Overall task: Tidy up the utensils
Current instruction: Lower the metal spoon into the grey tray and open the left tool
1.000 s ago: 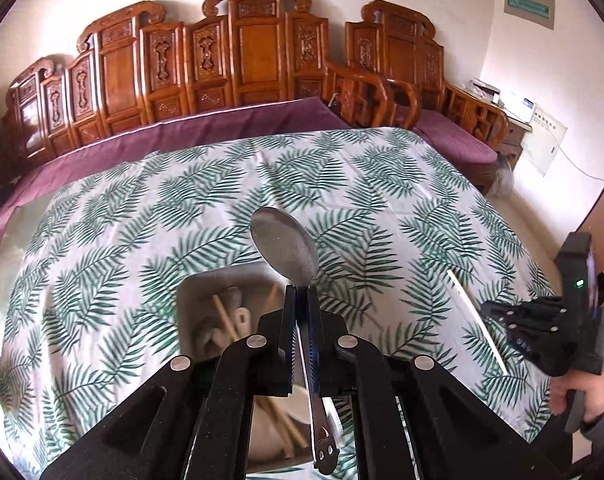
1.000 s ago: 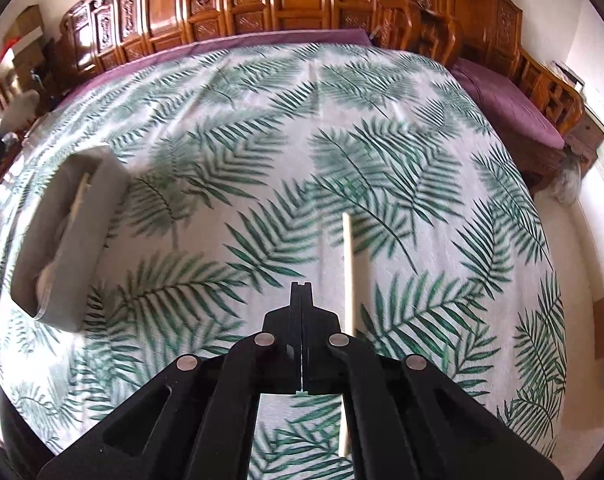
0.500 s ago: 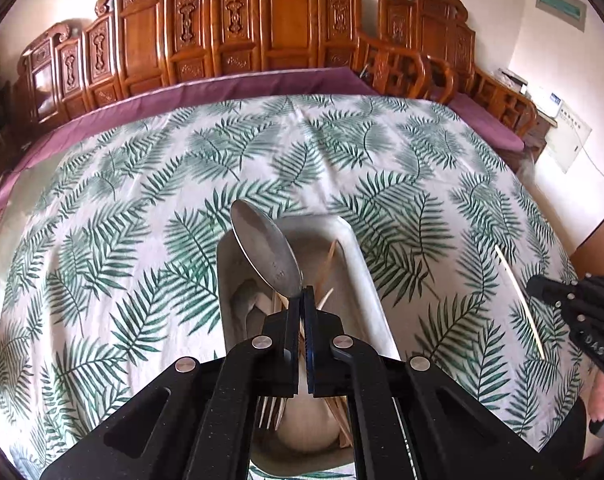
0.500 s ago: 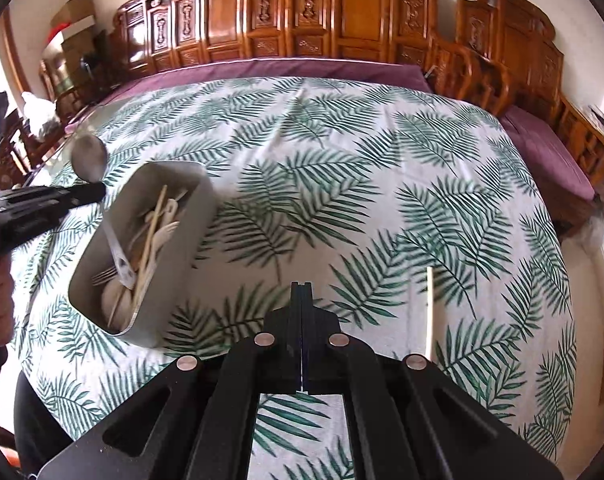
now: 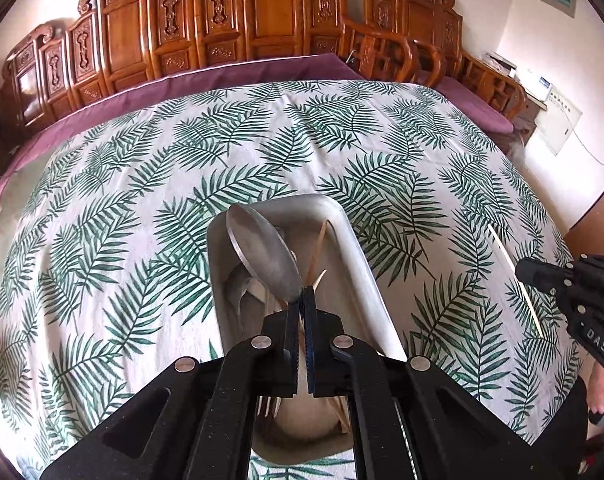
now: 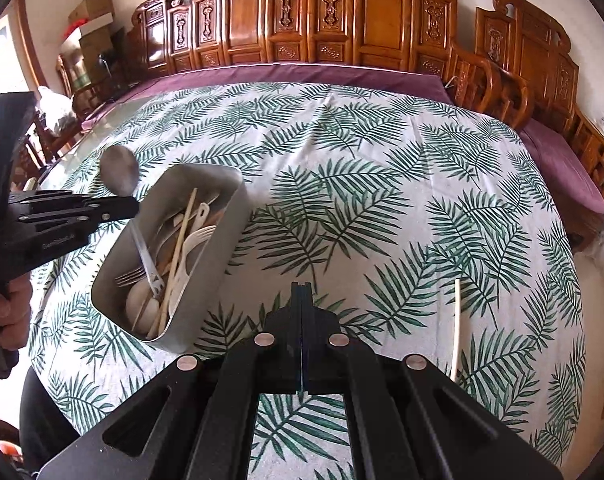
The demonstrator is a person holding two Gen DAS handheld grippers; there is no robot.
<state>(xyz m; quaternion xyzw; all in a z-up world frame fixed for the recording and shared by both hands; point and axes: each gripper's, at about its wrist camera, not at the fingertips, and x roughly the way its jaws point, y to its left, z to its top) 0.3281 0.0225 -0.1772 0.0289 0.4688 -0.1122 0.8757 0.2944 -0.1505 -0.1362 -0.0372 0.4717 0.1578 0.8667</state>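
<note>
My left gripper point(image 5: 300, 294) is shut on a metal spoon point(image 5: 262, 252) and holds it bowl-up over the metal tin point(image 5: 357, 264). In the right wrist view the spoon point(image 6: 120, 174) hangs with its handle reaching down into the tin point(image 6: 218, 256), which holds forks, pale spoons and chopsticks. My right gripper point(image 6: 302, 292) is shut and empty, above the cloth to the right of the tin. A single pale chopstick point(image 6: 456, 328) lies on the cloth to the right of it; it also shows in the left wrist view point(image 5: 513, 276).
The table wears a palm-leaf cloth point(image 6: 341, 184). Carved wooden chairs point(image 6: 321, 20) and a purple cushion line the far edge. The table's right edge drops off near the chopstick.
The left gripper has carried the spoon forward over the tin and lowered it. The right gripper has pulled back from the chopstick, so the tin has come into its view.
</note>
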